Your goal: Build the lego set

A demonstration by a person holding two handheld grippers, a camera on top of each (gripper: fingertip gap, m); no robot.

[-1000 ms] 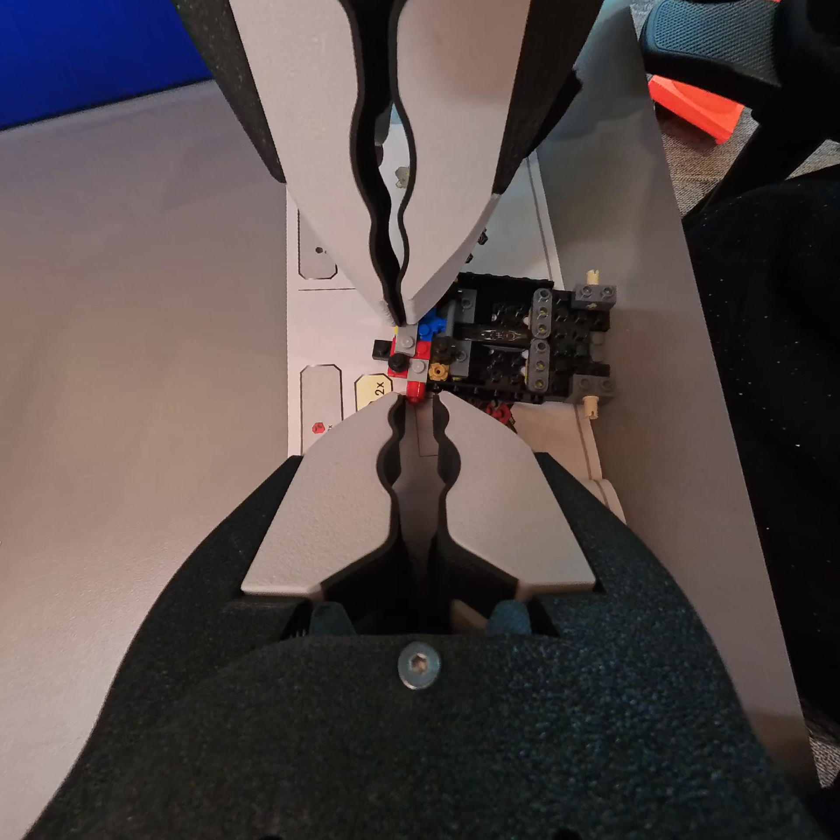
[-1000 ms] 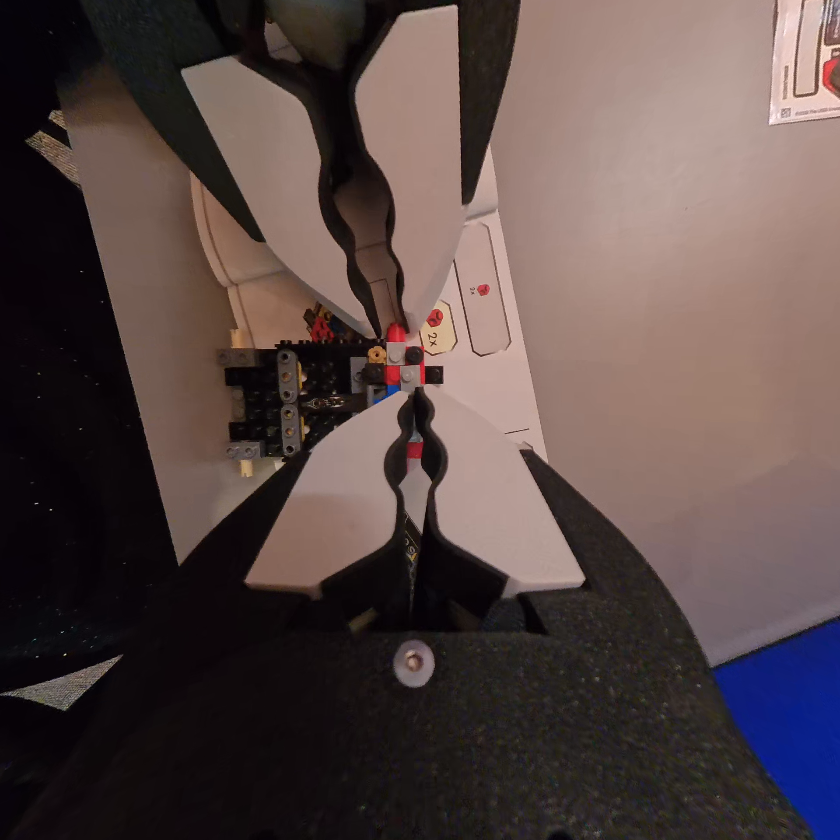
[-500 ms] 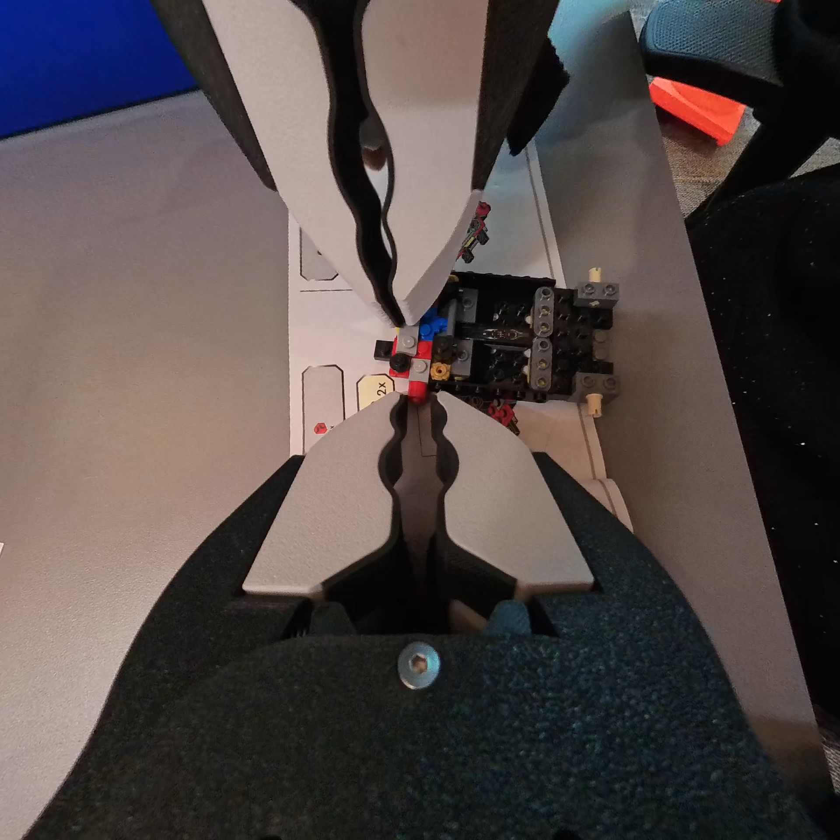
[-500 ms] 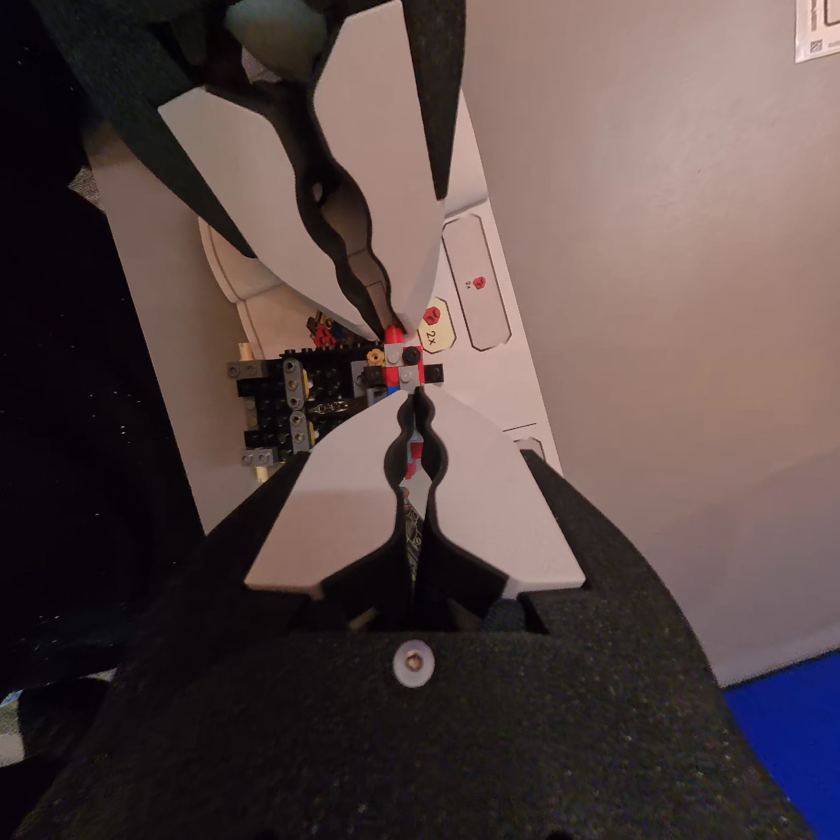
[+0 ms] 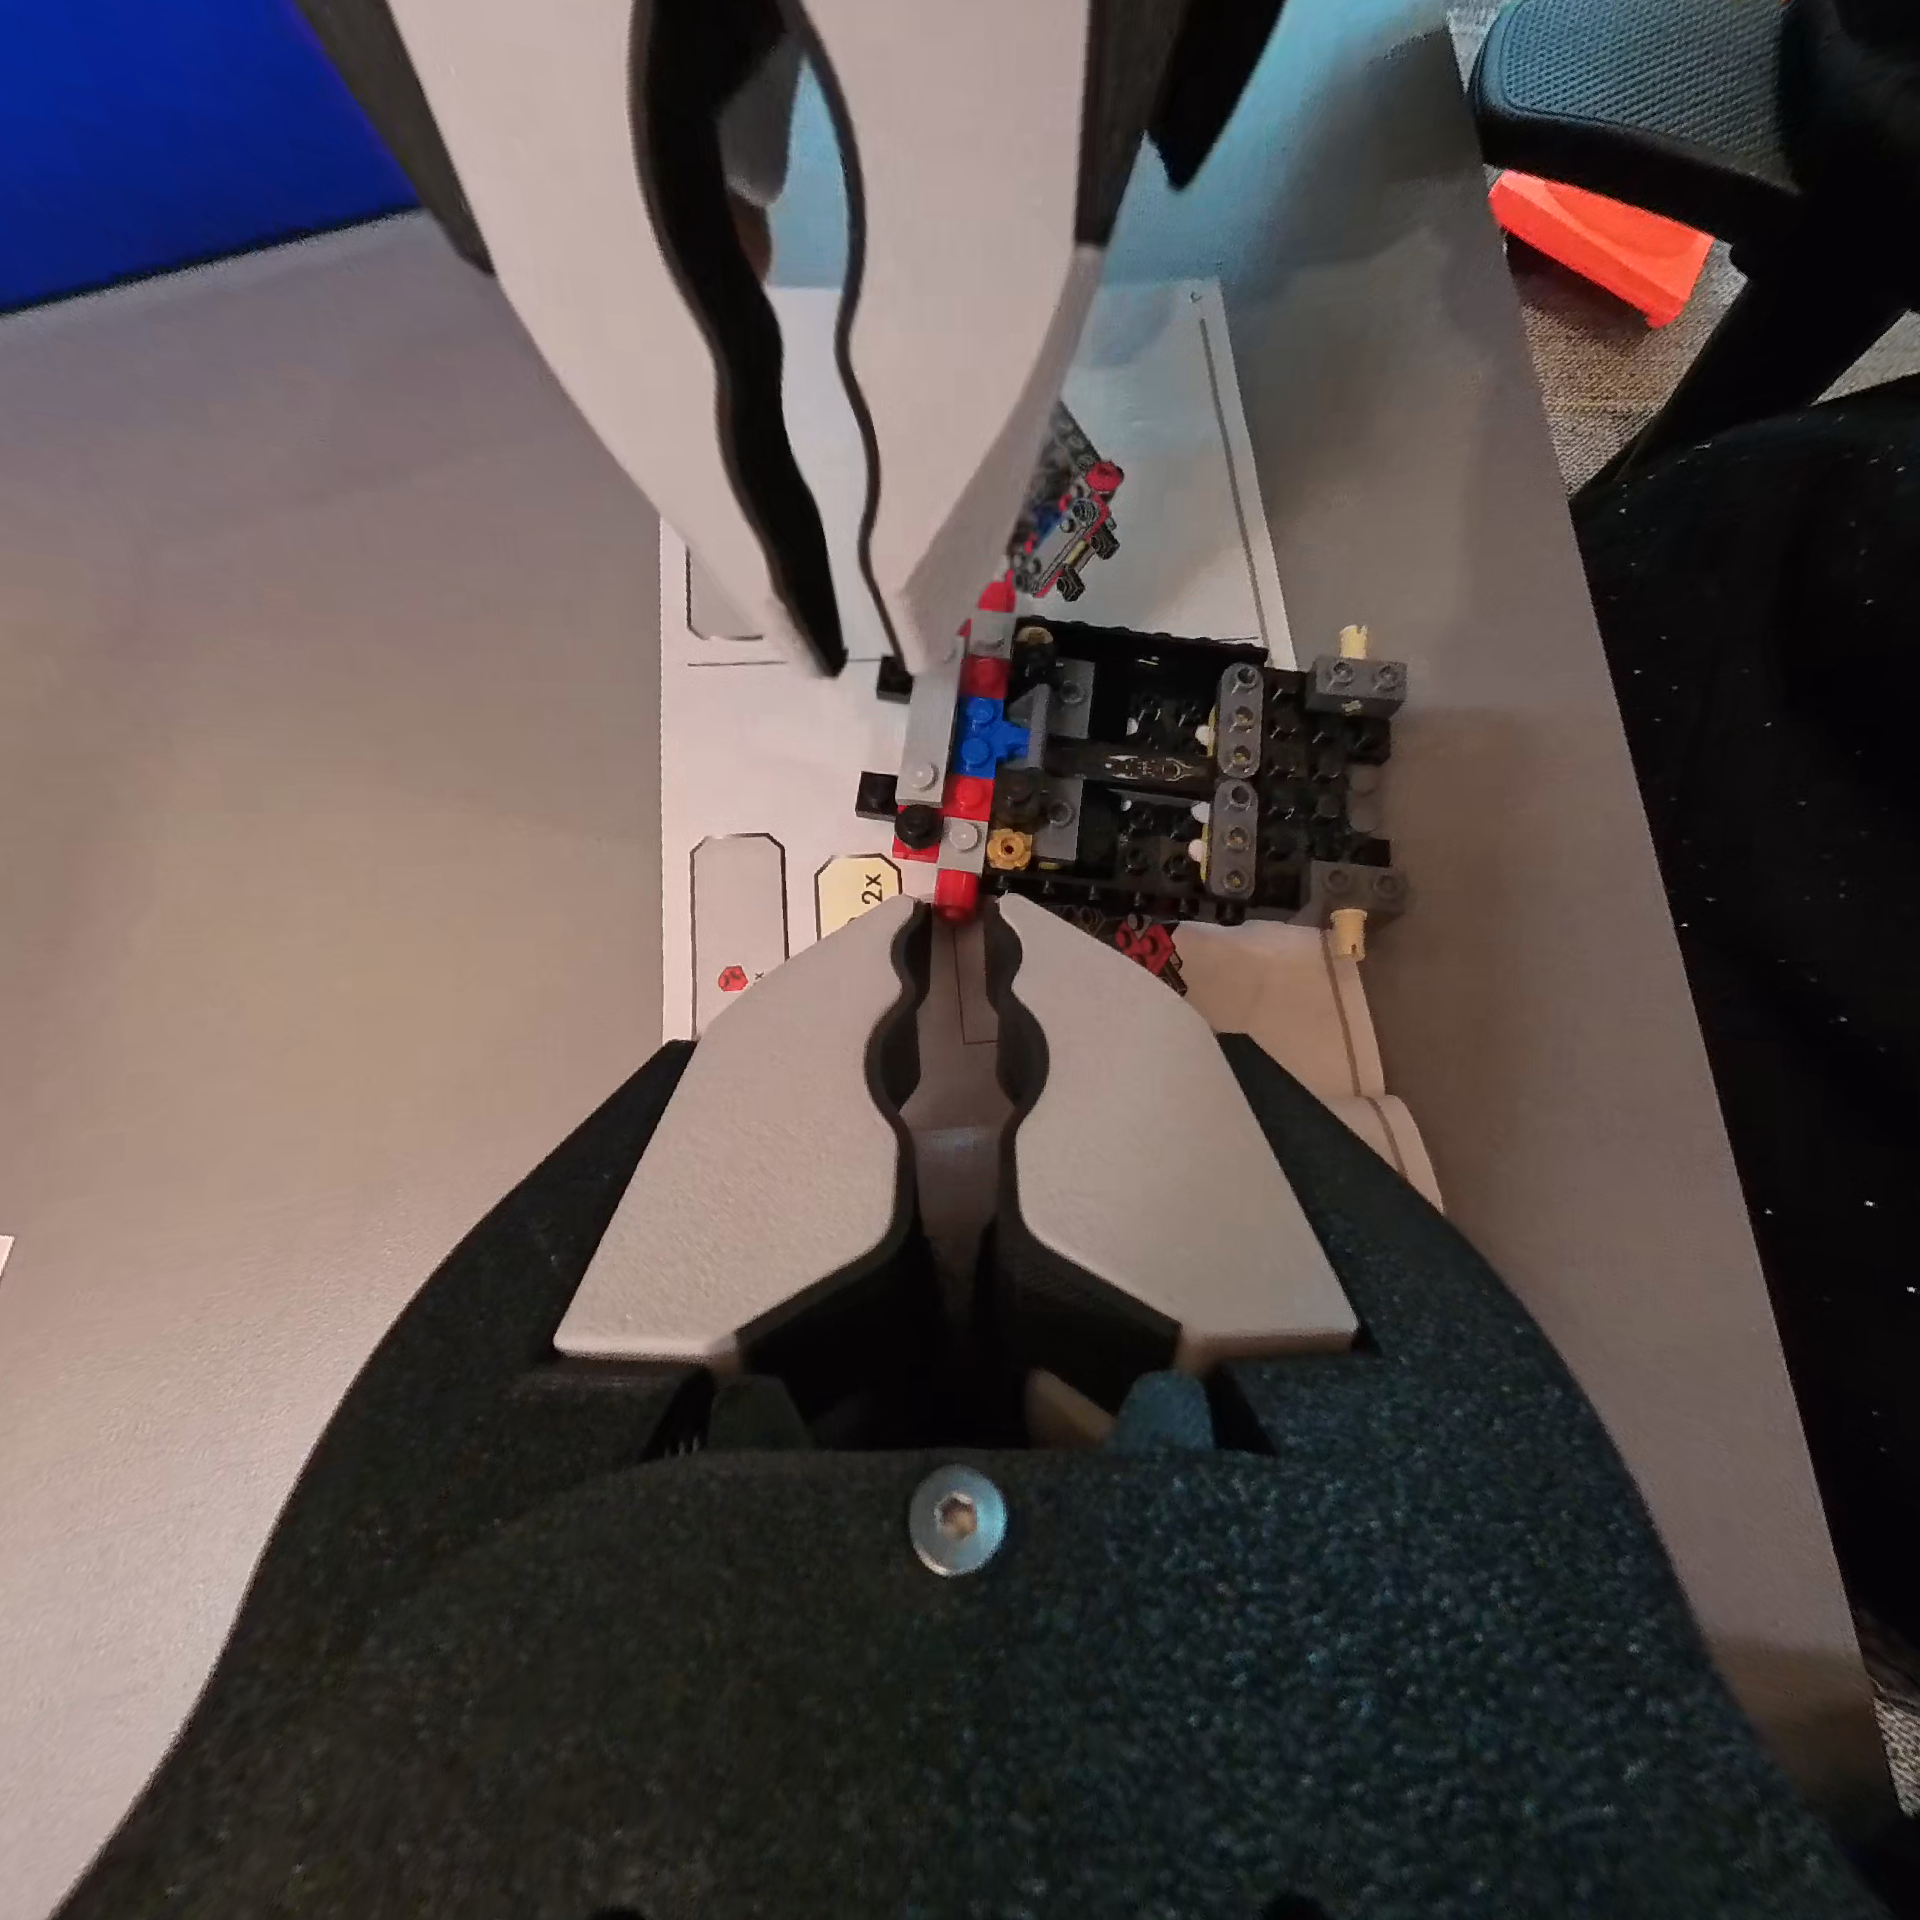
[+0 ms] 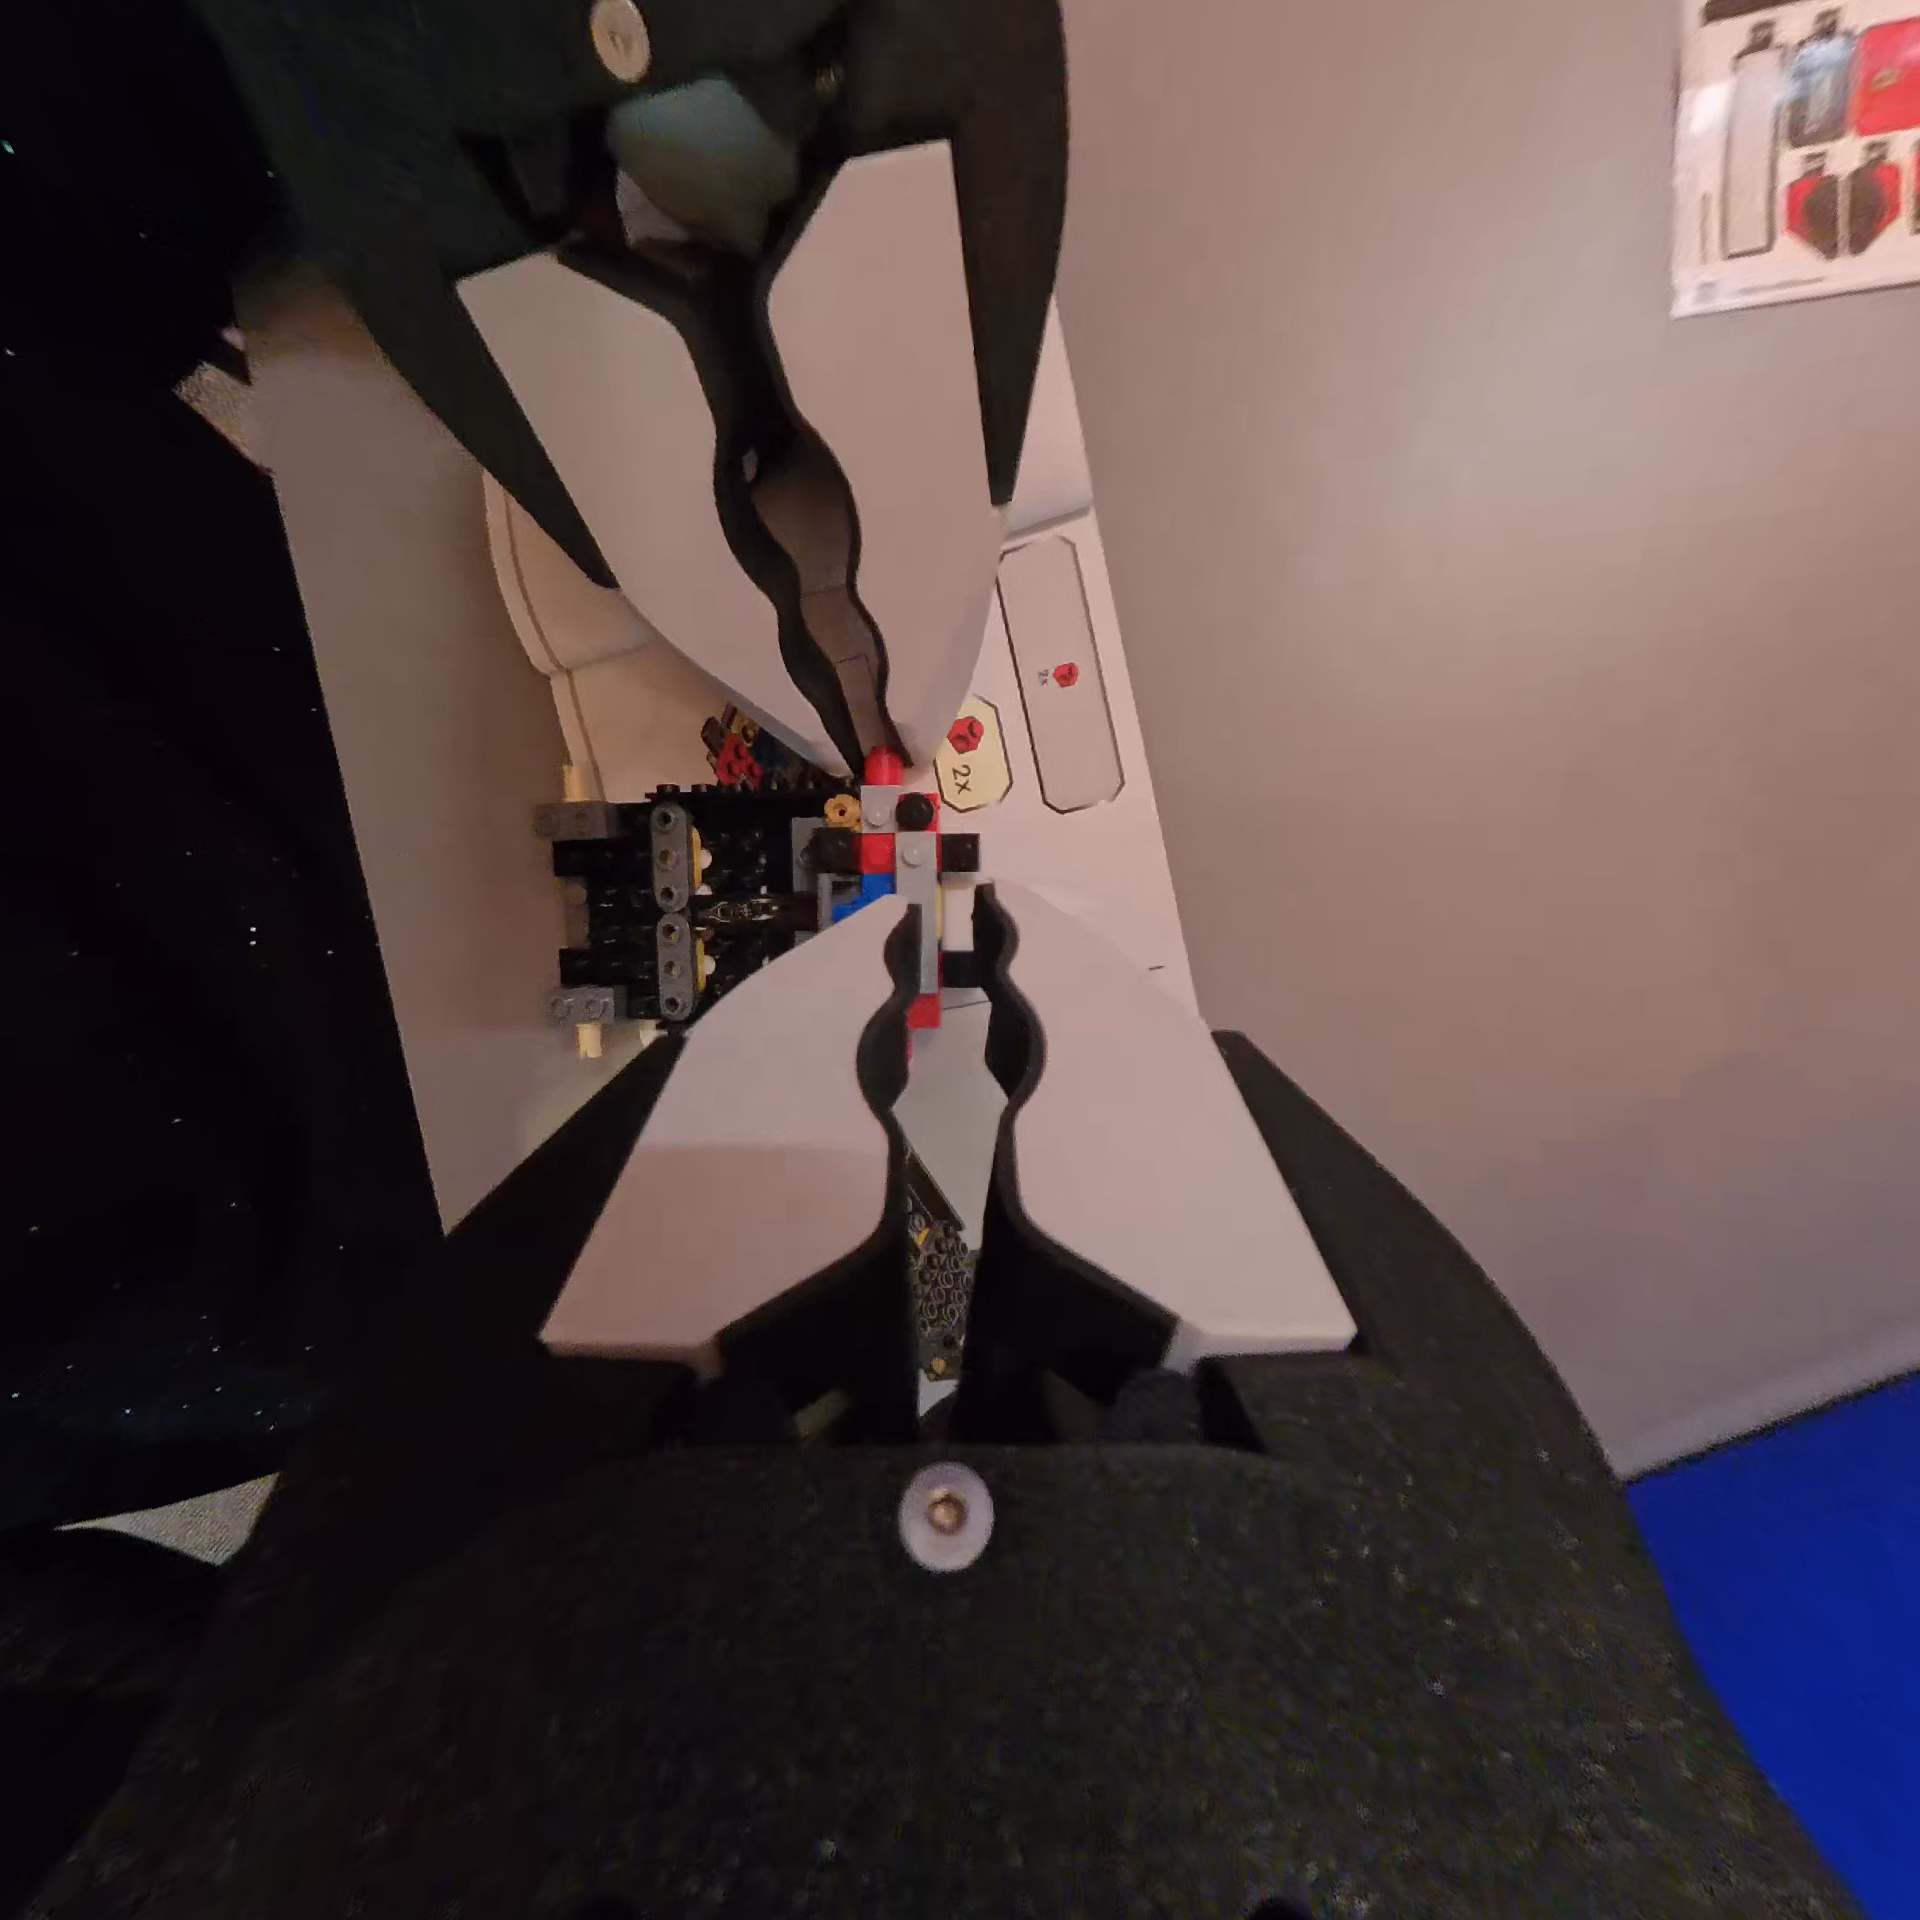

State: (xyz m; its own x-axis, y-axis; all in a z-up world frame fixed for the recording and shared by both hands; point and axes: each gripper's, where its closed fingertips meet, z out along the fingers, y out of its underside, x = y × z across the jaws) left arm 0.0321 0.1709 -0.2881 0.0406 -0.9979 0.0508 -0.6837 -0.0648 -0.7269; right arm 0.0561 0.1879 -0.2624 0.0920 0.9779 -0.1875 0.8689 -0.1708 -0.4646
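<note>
Left hand-held gripper (image 5: 956,914): nearly closed, tips pinched on the red end stud of the cross strip at the front of the lego model (image 5: 1132,779). Right hand-held gripper (image 6: 940,914): parted by a narrow gap, tips straddling the opposite end of the same strip, the grey plate (image 6: 920,883) between them; firm contact there not confirmed.

Location: model resting on the open instruction booklet (image 5: 758,769), booklet flat on the grey bench (image 5: 312,727), close to the bench edge. Second printed sheet (image 6: 1808,156) lying well apart on the bench.

Appearance: black studded chassis, two grey holed beams across its middle, grey bricks with tan pins at the rear corners. Front assembly of red, blue and grey pieces, black round studs, one gold-coloured round piece.

Progress, as judged: chassis and part of the front section assembled; no wheels, bodywork or upper structure visible, so most of the build apparently outstanding. Grey plate seemingly seated on the strip; full seating not verifiable from either view. Loose parts not visible in either view.
</note>
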